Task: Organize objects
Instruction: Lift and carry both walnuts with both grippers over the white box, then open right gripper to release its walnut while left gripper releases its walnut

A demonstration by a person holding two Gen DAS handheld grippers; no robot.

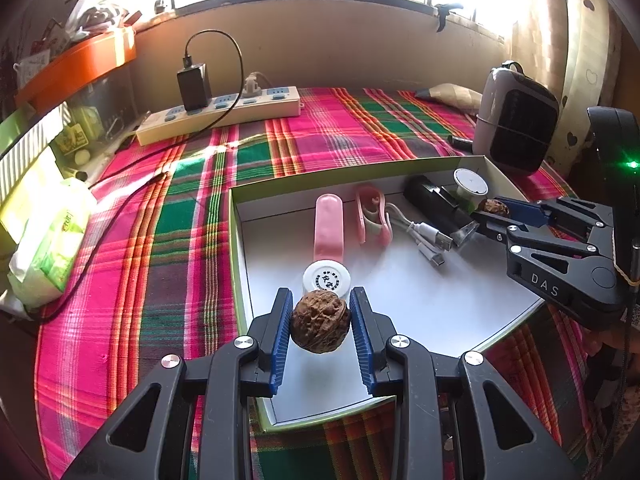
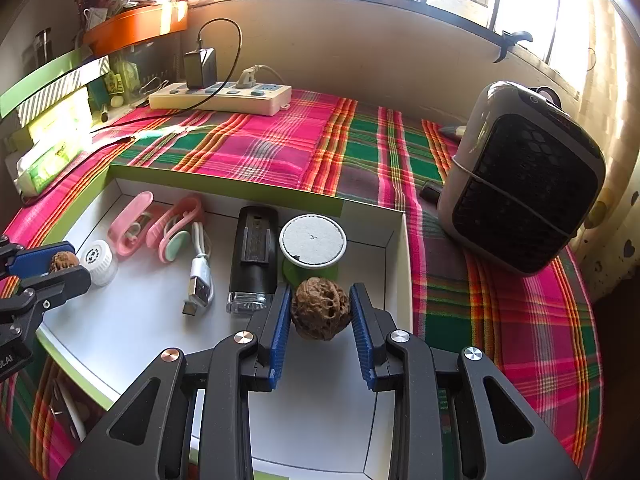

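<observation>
Holding: both grippers over box [image 1: 240,240], each carrying one walnut
Left gripper [image 1: 320,322]: clamped on left walnut [image 1: 320,324], near box's left wall
Right gripper [image 2: 320,314]: clamped on right walnut [image 2: 320,308], by cup [image 2: 313,240]
Handling: hard, light, bumpy, probably rolls; pinch across widest part
Views: right wrist shows cable [image 2: 200,276] plainly

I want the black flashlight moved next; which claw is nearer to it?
Right. The right claw, holding a walnut, hovers just beside the flashlight. The left claw is at the box's far side by the white cap.
</observation>
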